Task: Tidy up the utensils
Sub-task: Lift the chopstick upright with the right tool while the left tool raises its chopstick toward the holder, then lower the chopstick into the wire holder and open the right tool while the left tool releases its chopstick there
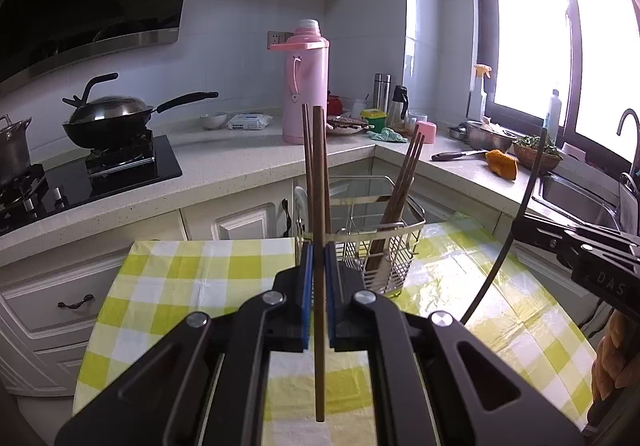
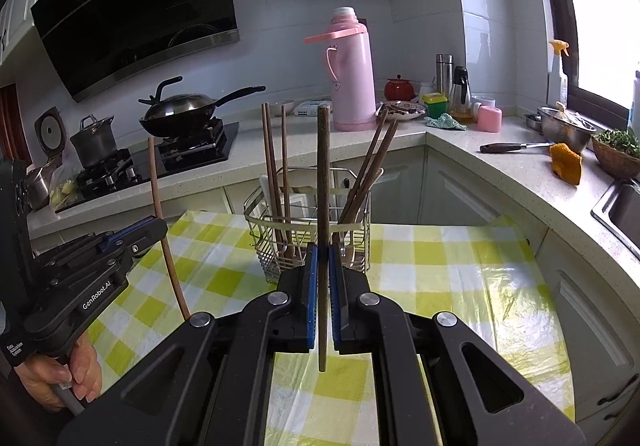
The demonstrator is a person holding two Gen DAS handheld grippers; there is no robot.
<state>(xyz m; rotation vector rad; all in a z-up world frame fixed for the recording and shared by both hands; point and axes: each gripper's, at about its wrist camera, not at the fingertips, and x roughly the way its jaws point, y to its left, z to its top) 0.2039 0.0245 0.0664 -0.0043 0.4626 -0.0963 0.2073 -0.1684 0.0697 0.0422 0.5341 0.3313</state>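
1. Left gripper (image 1: 318, 270) clenched on one upright chopstick (image 1: 319, 206); right gripper (image 2: 323, 274) likewise, on second chopstick (image 2: 323, 182).
2. Both near wire caddy (image 2: 304, 222), above checked tablecloth (image 2: 440, 258).
3. Step: carrying. Next, probably: lower tips into caddy compartment, release.

Both wrist cameras look slightly downward along their claws, close to the shared wire rack (image 1: 384, 242).
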